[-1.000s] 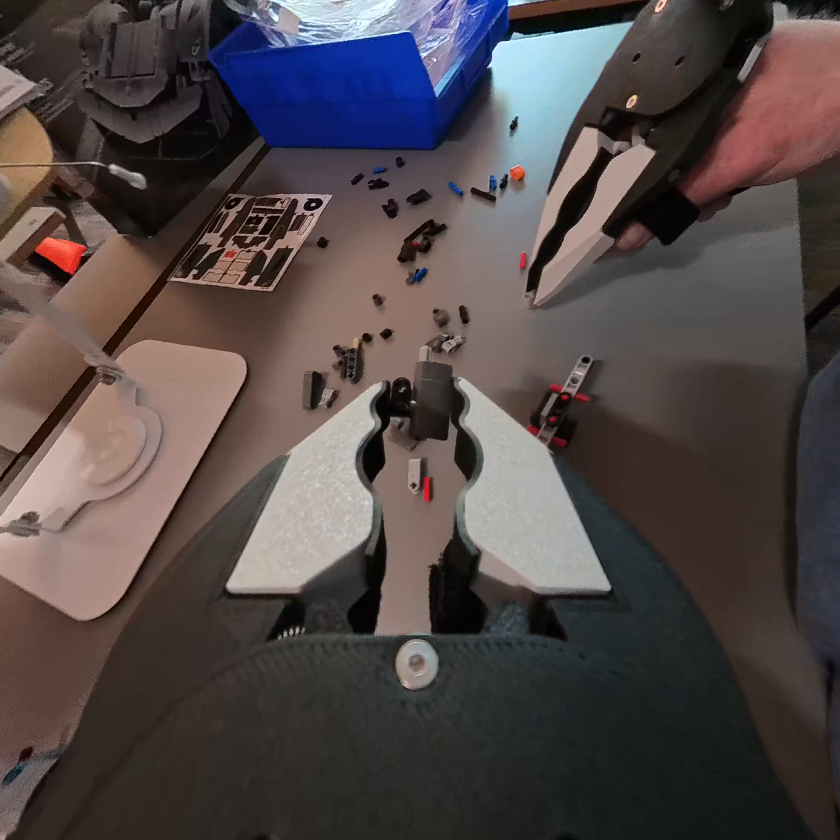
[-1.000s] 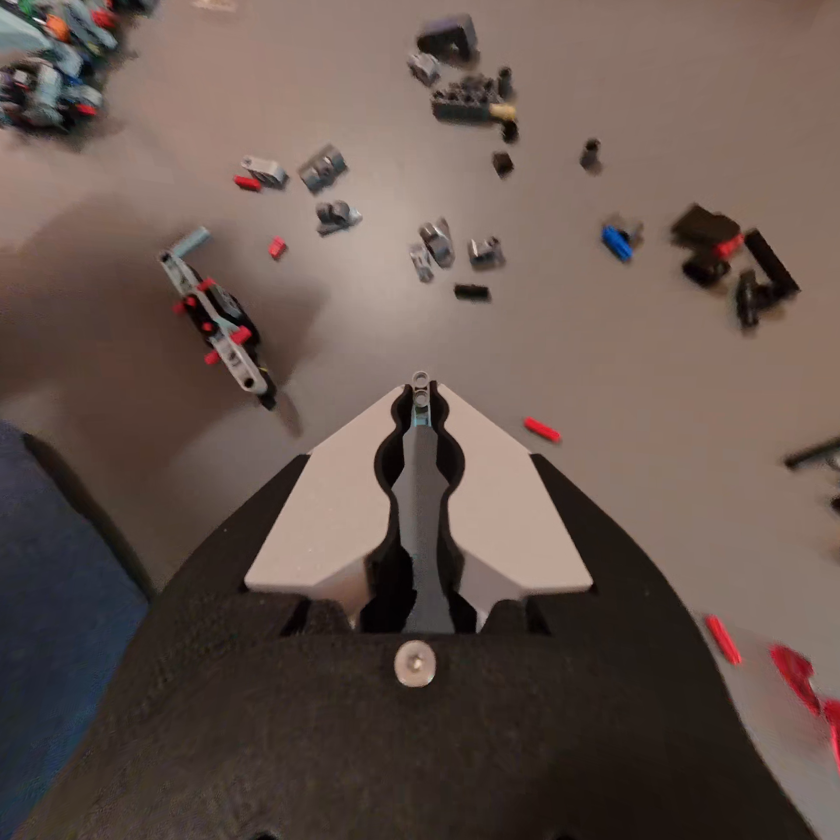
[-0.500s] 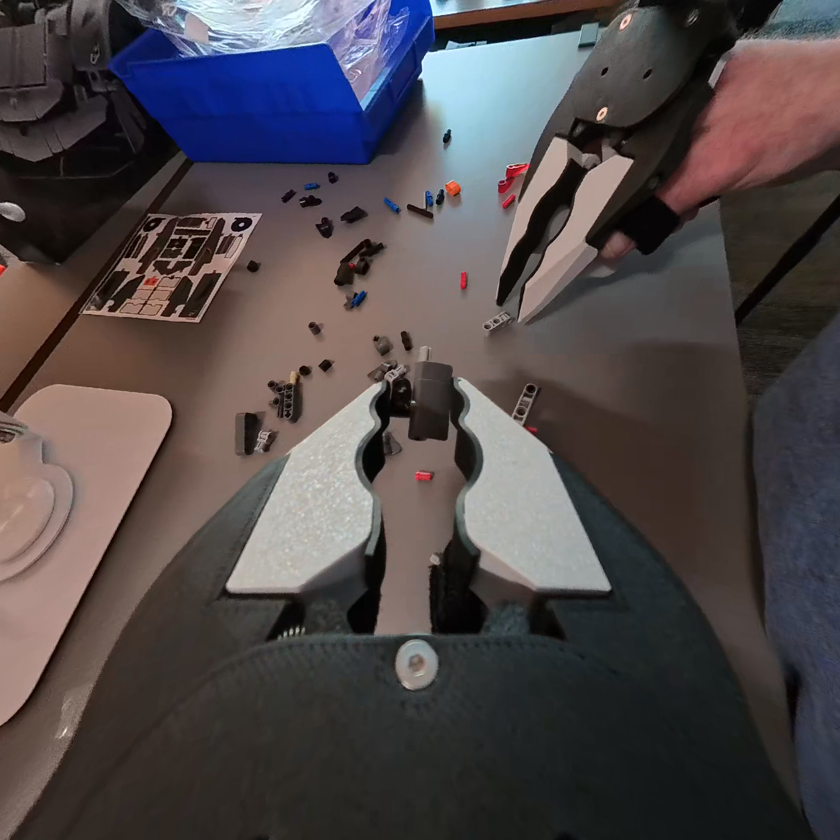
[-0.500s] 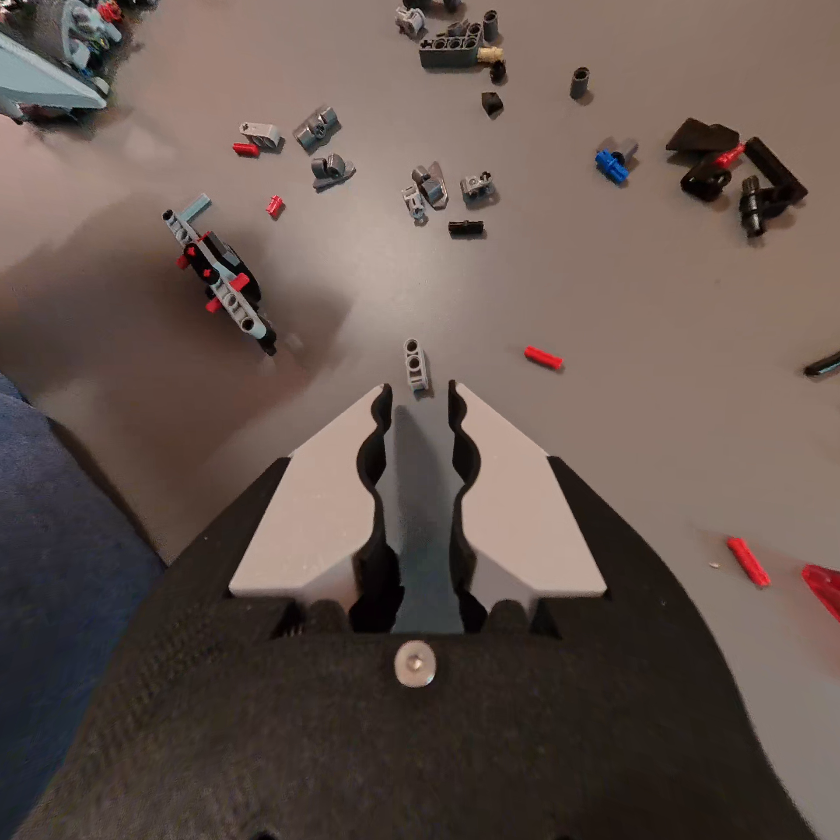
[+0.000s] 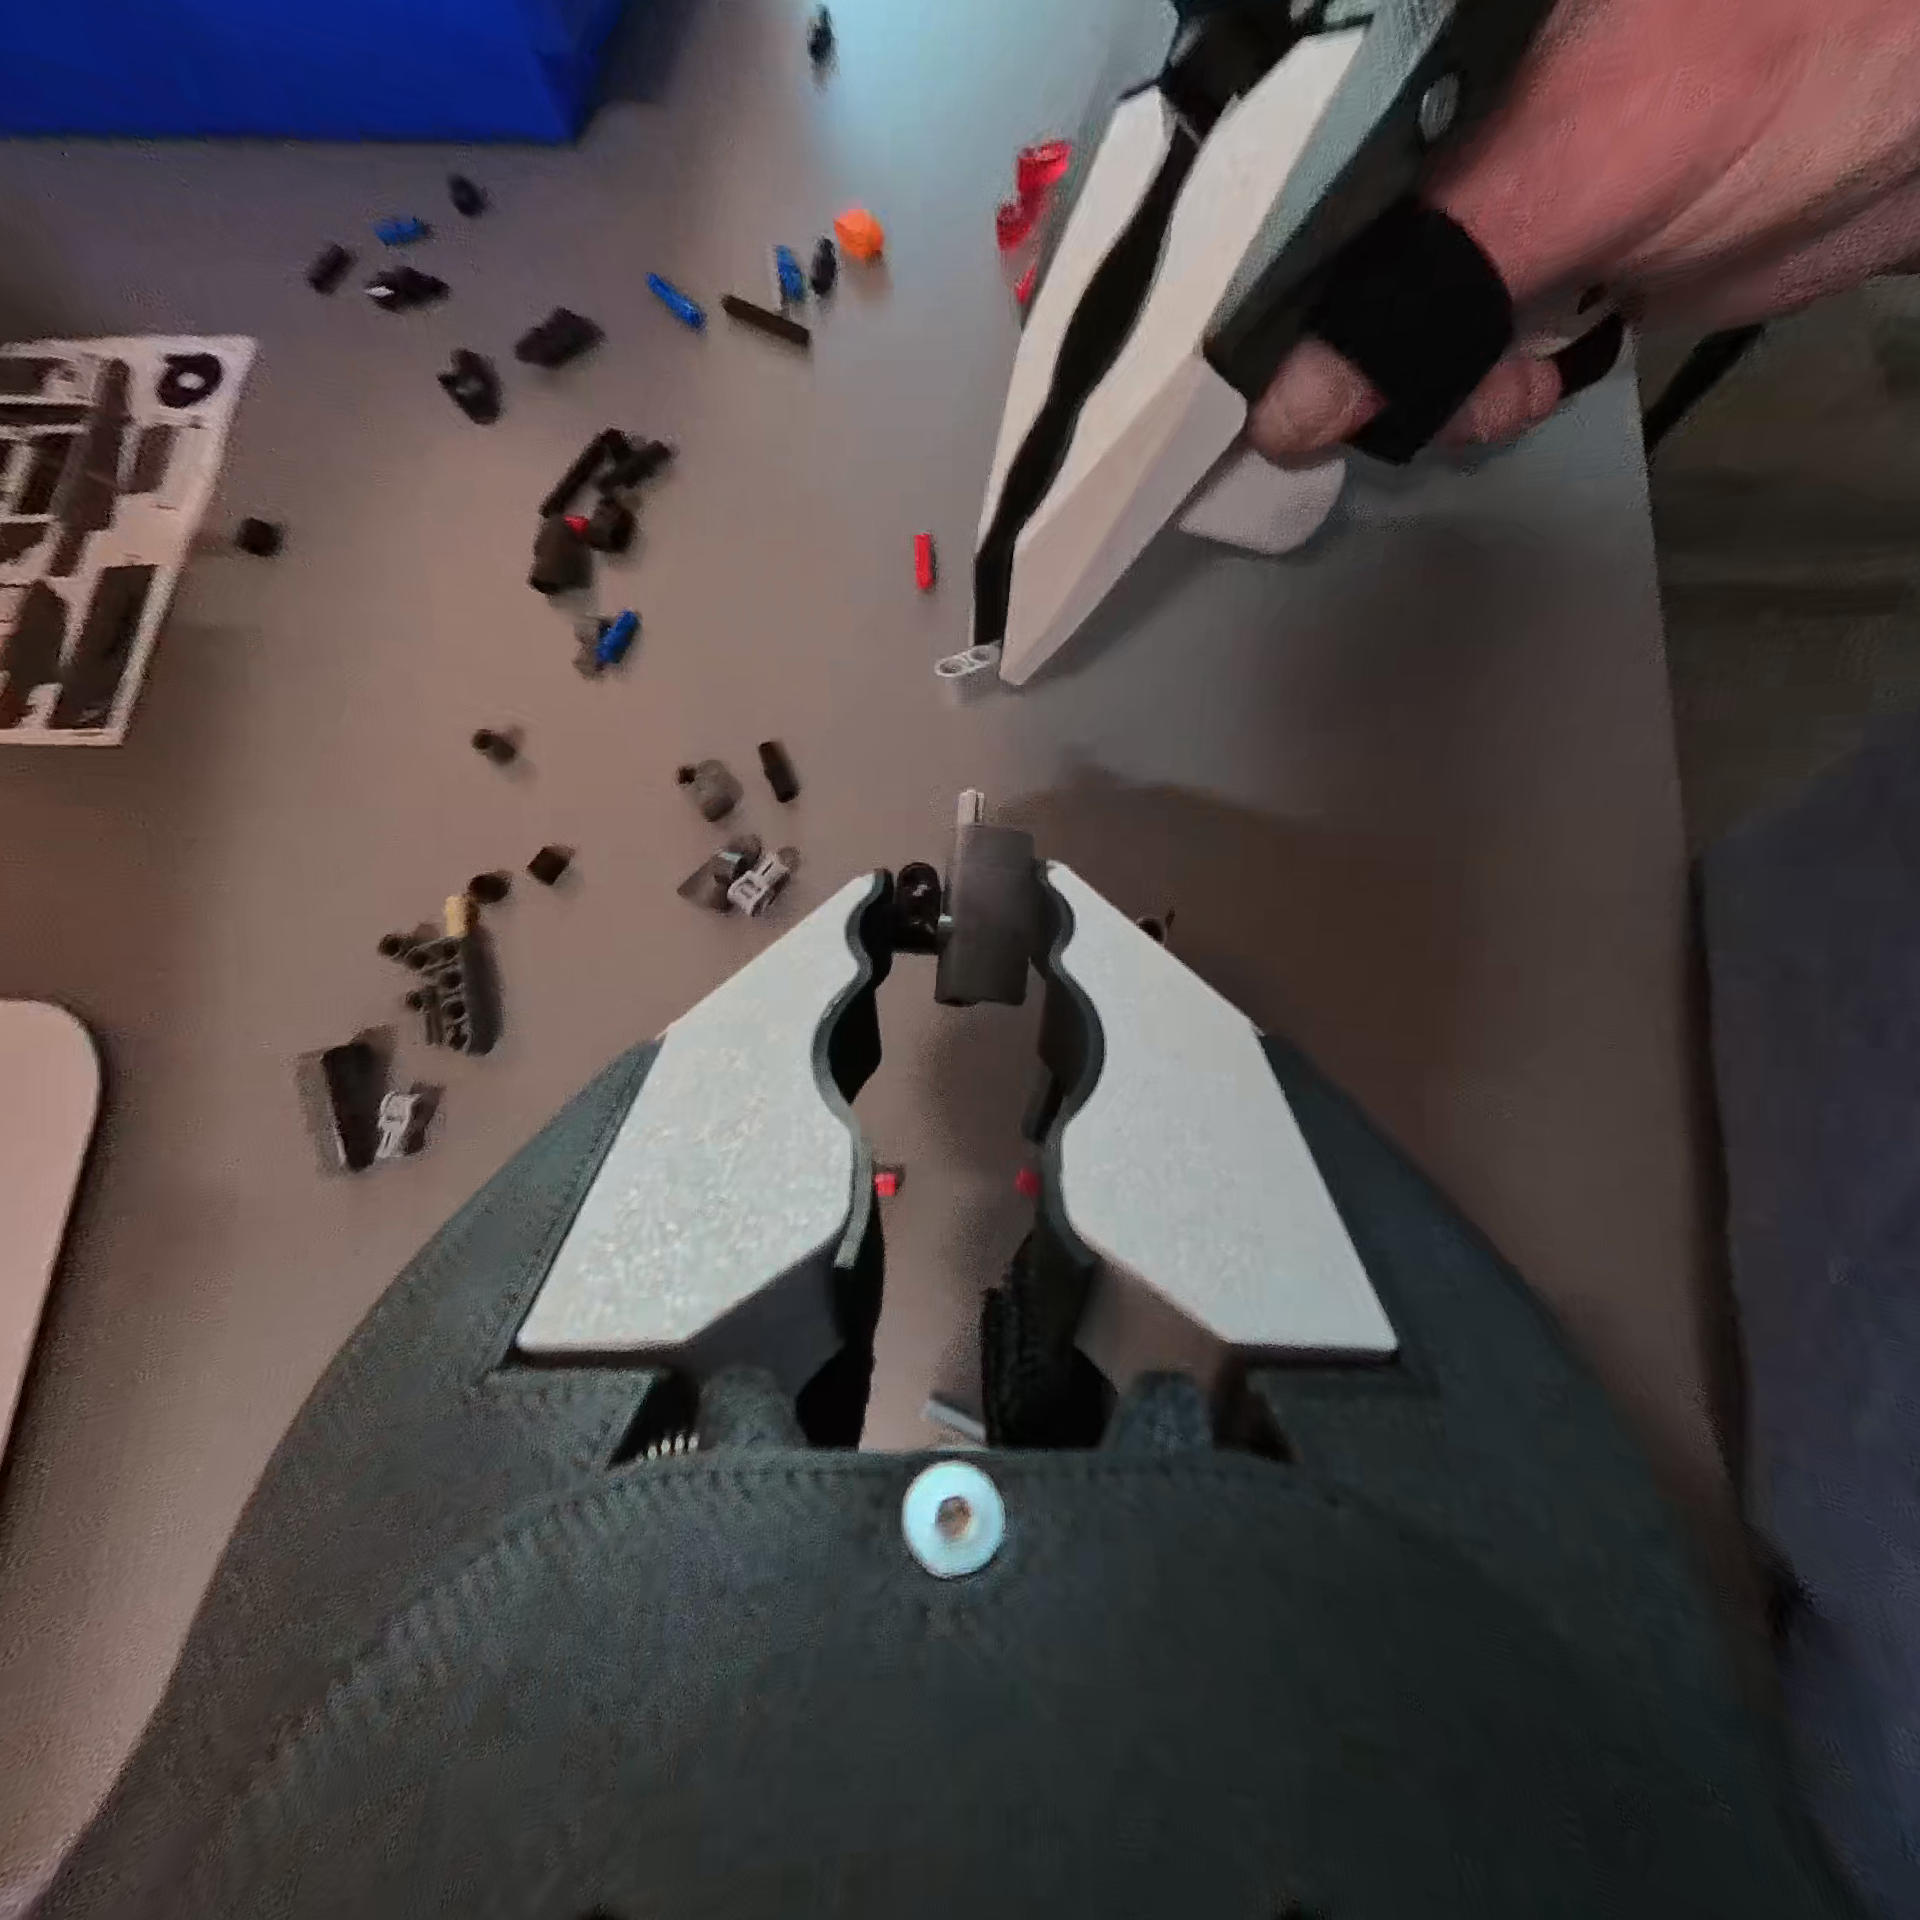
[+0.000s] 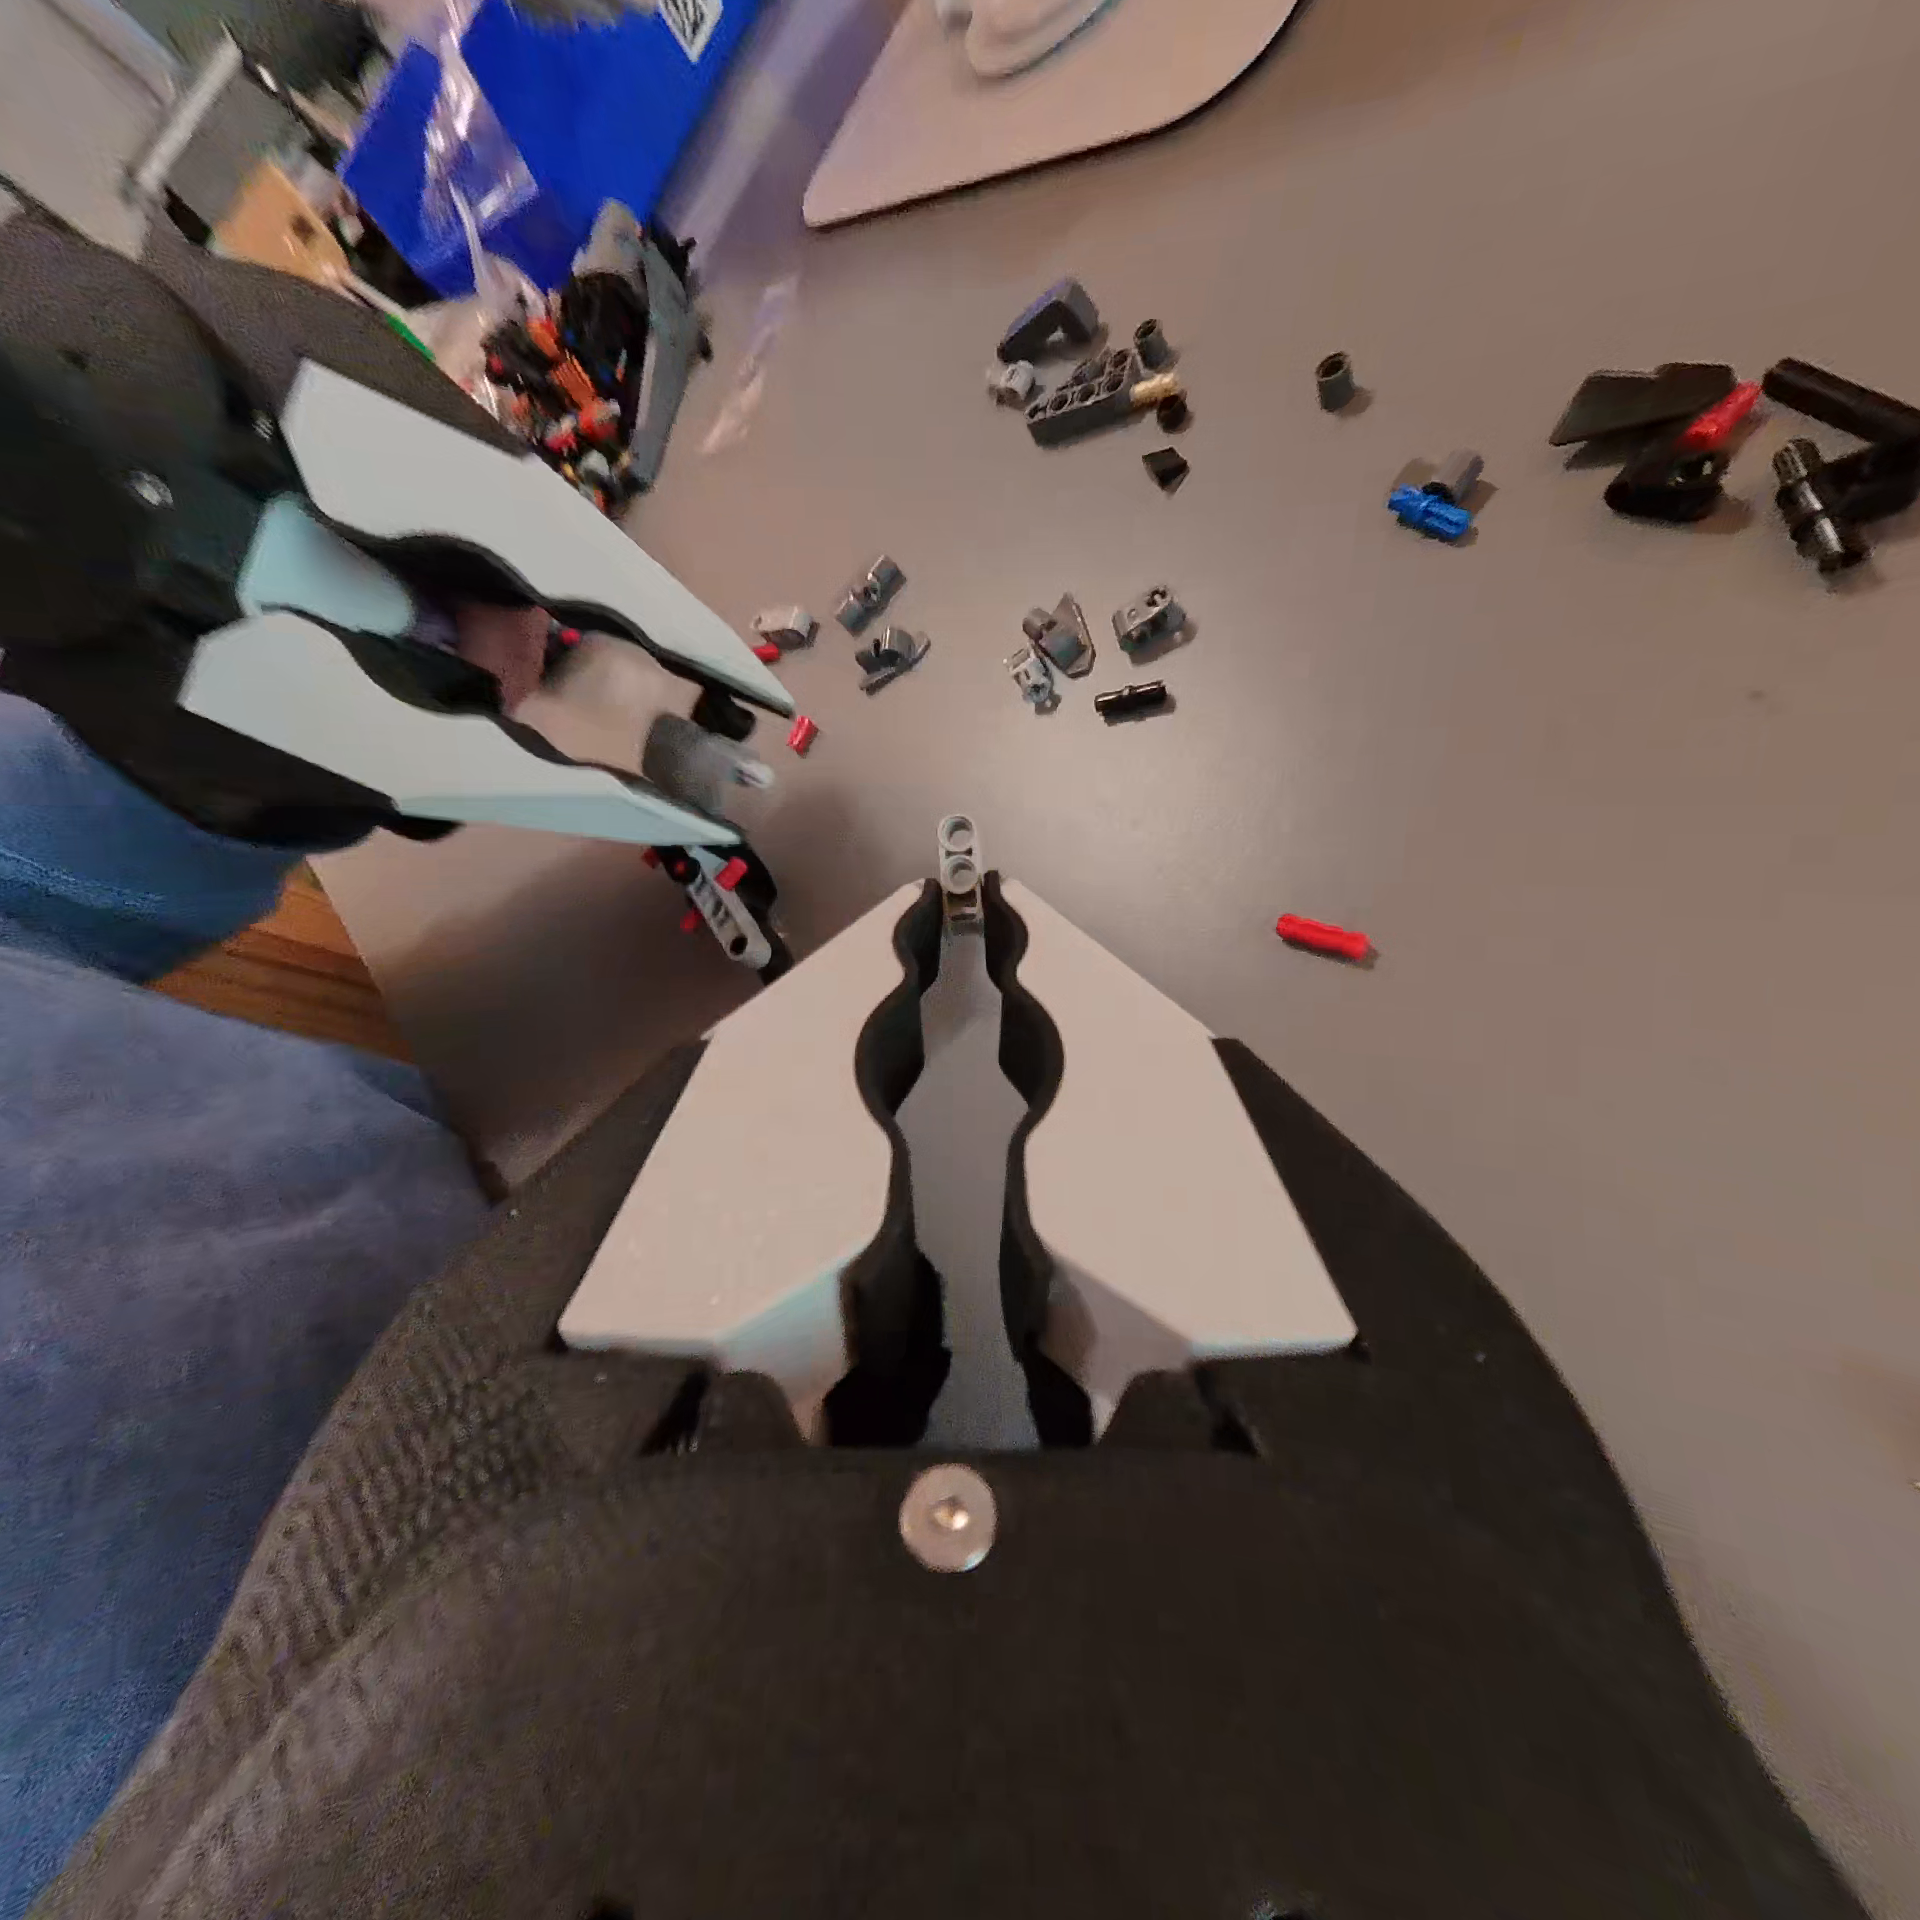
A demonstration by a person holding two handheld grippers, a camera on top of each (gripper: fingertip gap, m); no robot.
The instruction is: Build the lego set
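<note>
The left gripper point(image 5: 971, 904) pinches a dark grey block point(image 5: 987, 925) with a pale pin on top, above the tabletop point(image 5: 1299, 831). The right gripper point(image 6: 961, 894) pinches a light grey two-hole connector point(image 6: 958, 857). Motion blurs the block in the right wrist view.

Loose lego pieces point(image 5: 457, 987) scattered on table point(image 5: 1351, 935), left of left gripper point(image 5: 961, 914); sticker sheet point(image 5: 94, 530) farther left; bin point(image 5: 291, 62) behind them; right gripper point(image 5: 987, 649) ahead-right, beside red pin point(image 5: 924, 561).
</note>
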